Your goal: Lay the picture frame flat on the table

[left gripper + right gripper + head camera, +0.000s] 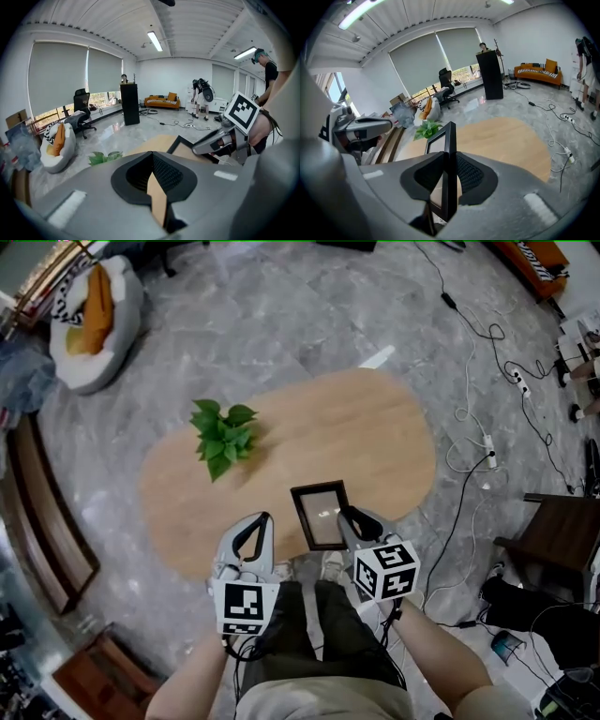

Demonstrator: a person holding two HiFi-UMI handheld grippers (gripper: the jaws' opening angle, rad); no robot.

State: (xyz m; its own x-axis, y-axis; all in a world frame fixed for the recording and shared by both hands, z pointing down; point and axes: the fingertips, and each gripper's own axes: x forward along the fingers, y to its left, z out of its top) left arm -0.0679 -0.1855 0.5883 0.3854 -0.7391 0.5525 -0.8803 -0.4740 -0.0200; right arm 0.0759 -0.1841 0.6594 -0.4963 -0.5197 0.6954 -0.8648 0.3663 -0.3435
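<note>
Now the right gripper [352, 519] clamps one edge of the upright picture frame [320, 514], lower centre on the worktop [375, 427]; the left gripper [258, 526] is closed, empty. Better to tip the frame slowly, bottom edge down first.

We take this for a large open-plan office used as a work studio. Tall windows run along one wall behind grey roller blinds [70, 75], and strip lights [154, 41] hang from the white ceiling. An office chair [82, 105], a black lectern [130, 104] and an orange sofa [161, 101] stand on the polished grey stone floor [281, 306]. Cables [469, 399] and power strips [517, 381] trail across it beside our oval wooden bench [375, 427], with a beanbag [94, 320] nearby.
</note>
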